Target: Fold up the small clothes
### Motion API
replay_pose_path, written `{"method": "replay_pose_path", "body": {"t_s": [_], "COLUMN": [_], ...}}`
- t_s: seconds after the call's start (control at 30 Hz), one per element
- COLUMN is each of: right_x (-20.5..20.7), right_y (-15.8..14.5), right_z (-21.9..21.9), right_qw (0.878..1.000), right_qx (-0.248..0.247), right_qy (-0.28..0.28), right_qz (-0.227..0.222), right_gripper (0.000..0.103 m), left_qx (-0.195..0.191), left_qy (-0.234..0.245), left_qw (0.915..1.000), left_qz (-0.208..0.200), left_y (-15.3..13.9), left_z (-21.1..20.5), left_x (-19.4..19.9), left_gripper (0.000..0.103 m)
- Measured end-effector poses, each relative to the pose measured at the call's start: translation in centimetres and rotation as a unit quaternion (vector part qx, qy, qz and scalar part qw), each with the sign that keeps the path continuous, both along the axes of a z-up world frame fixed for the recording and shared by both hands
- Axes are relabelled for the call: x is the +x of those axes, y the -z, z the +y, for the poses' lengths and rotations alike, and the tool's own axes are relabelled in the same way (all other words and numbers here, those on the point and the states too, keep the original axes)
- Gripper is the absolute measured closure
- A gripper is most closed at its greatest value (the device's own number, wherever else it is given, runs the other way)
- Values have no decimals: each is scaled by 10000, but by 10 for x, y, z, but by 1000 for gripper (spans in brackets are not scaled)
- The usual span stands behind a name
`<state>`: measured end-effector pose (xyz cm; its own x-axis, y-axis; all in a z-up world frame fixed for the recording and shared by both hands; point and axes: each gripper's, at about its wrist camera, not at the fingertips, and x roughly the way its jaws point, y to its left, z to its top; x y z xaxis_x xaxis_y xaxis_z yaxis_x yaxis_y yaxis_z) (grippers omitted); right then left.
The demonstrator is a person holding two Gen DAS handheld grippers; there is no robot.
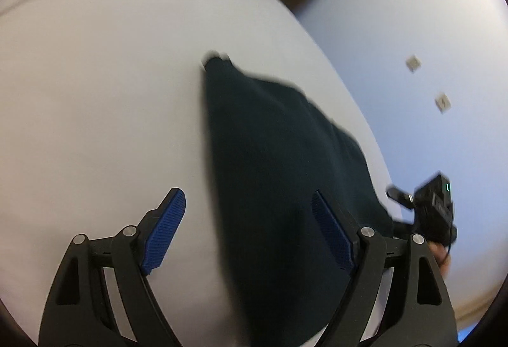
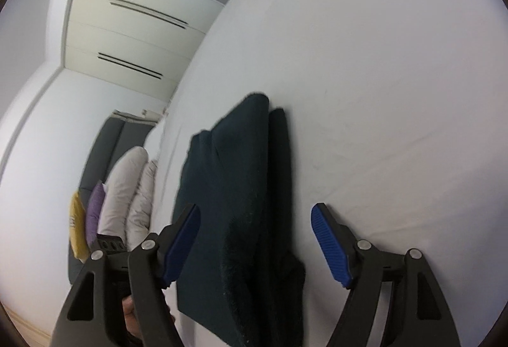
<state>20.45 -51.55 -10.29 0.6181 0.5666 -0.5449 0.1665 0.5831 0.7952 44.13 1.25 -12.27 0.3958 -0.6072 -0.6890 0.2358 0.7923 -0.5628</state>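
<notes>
Left gripper (image 1: 247, 229): jaws wide, holding nothing, above the bed (image 1: 95, 92).
Dark garment (image 1: 279, 172): partly folded, lying near the bed's right edge.
Right gripper (image 2: 255, 245): jaws wide, straddling the garment's layered edge.
Advice: probably pinch all layers together before folding over.

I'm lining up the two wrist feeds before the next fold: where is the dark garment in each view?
Left wrist: the dark garment runs from centre down to the bottom edge, under the open left gripper.
Right wrist: the dark garment lies centre-left, running to the bottom edge, between the fingers of the open right gripper.
Shared landmark: the white bed sheet beneath it.
</notes>
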Motion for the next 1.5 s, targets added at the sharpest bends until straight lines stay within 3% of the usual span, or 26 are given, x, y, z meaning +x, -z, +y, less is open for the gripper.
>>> {"method": "replay_pose_path", "body": {"t_s": [0.17, 0.37, 0.53, 0.77, 1.07, 1.5], "right_x": [8, 25, 32, 29, 25, 15], "right_y": [4, 15, 18, 21, 18, -21], "right_z": [8, 22, 31, 39, 51, 91], "right_qw": [9991, 9967, 9965, 9958, 9947, 9768], "right_qx": [-142, -245, -206, -397, -750, -2090], "right_qy": [-303, -545, -575, -621, -571, -466], "right_qz": [264, 558, 566, 535, 421, 94], "right_gripper": [28, 46, 46, 64, 70, 76], "left_qx": [-4, 154, 278, 793, 1185, 1541], "left_qy": [403, 533, 633, 646, 629, 618], "left_qw": [9979, 9973, 9963, 9946, 9908, 9843], "left_qz": [511, 484, 519, 165, -161, -600], "left_y": [18, 15, 15, 5, -9, -41], "left_z": [-20, -24, -34, -47, -52, -47], "left_x": [0, -6, -6, -18, -25, -56], "left_gripper": [21, 22, 32, 39, 48, 61]}}
